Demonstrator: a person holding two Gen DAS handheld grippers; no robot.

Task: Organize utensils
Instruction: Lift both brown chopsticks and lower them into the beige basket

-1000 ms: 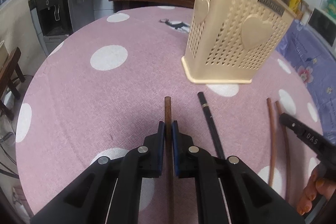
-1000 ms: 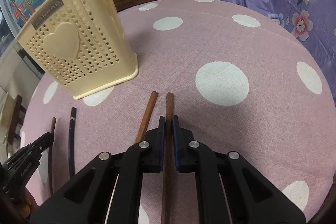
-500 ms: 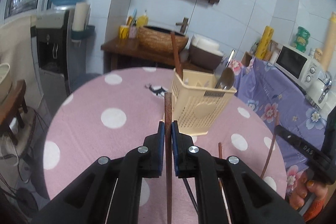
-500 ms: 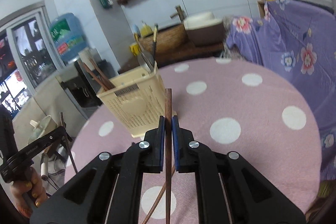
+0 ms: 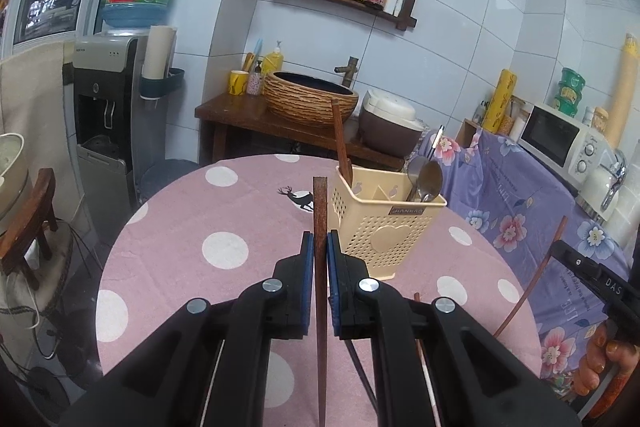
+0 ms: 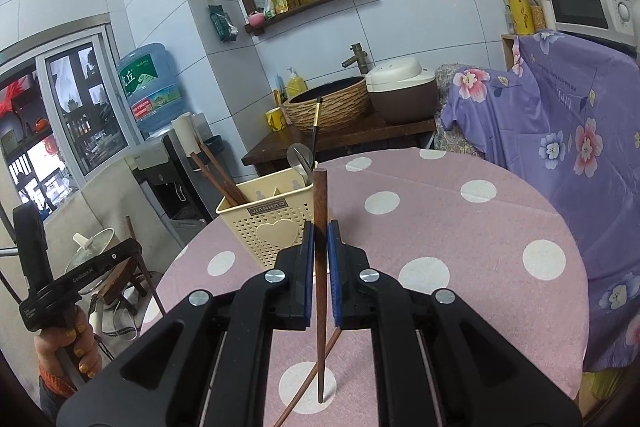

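Note:
My left gripper (image 5: 319,245) is shut on a brown chopstick (image 5: 320,211) and holds it upright above the table. My right gripper (image 6: 319,237) is shut on another brown chopstick (image 6: 320,199), also lifted. The cream utensil holder (image 5: 384,223) stands on the pink dotted table and holds a brown chopstick and spoons; it shows in the right wrist view too (image 6: 272,223). A brown chopstick (image 6: 308,379) still lies on the table below my right gripper. A dark chopstick (image 5: 358,367) lies under my left gripper.
The round table (image 5: 224,211) has a pink cloth with white dots. A purple flowered cloth (image 6: 560,131) covers furniture on the right. A water dispenser (image 5: 108,115) and a wooden stool (image 5: 32,219) stand to the left. A woven basin (image 5: 310,99) sits behind.
Both grippers have lifted their chopsticks off the table and tilted up, so the views now look across the room. The holder appears farther away.

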